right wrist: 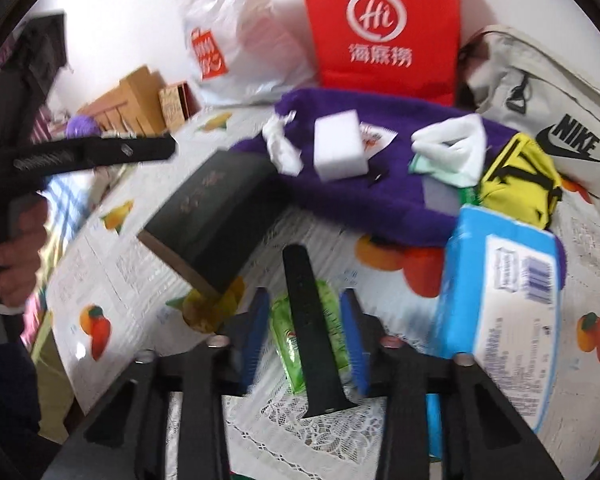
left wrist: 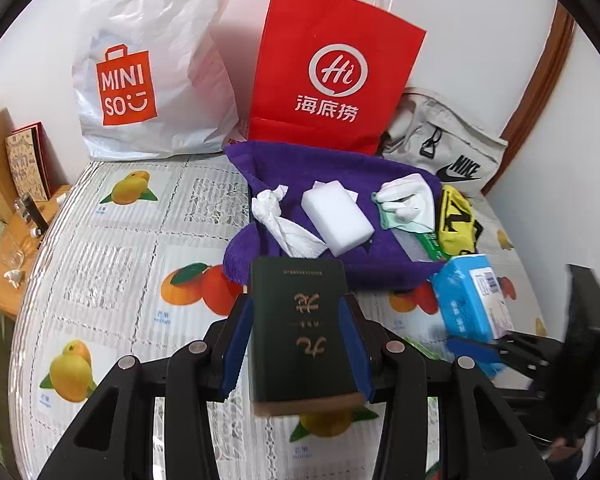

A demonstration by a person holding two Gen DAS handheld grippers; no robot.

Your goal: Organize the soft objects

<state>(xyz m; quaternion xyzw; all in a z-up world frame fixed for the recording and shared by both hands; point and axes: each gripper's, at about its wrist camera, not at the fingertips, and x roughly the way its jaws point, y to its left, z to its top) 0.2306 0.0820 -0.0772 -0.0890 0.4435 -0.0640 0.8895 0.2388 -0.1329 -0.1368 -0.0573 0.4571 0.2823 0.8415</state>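
While clamped across its width between the blue pads point(left wrist: 236, 344) of the left gripper point(left wrist: 298, 304): dark green book point(left wrist: 296, 360), apparently lifted clear of the fruit-print cloth point(left wrist: 120, 260), just short of the purple towel point(left wrist: 340, 168).

Handling, judged: stiff boards, moderately heavy, cover likely smooth. Best taken across the covers near mid-length, as here, to limit sag and slip.

Orientation: long axis along the fingers, far end toward the towel, tan page edge toward the camera, title upside down from this side. Tilted in the right wrist view.

Right gripper point(right wrist: 305, 294): fingers apart, straddling a black strap point(right wrist: 314, 332) and a green packet point(right wrist: 288, 332) on the cloth. No contact visible, nothing held.

Soft stock on the towel: crumpled tissue point(left wrist: 276, 216), white sponge block point(left wrist: 336, 216). Light and compressible, to be pinched gently mid-body.

Blue tissue pack point(right wrist: 500, 280): beside the right gripper, on the cloth, squashy by the look of it.
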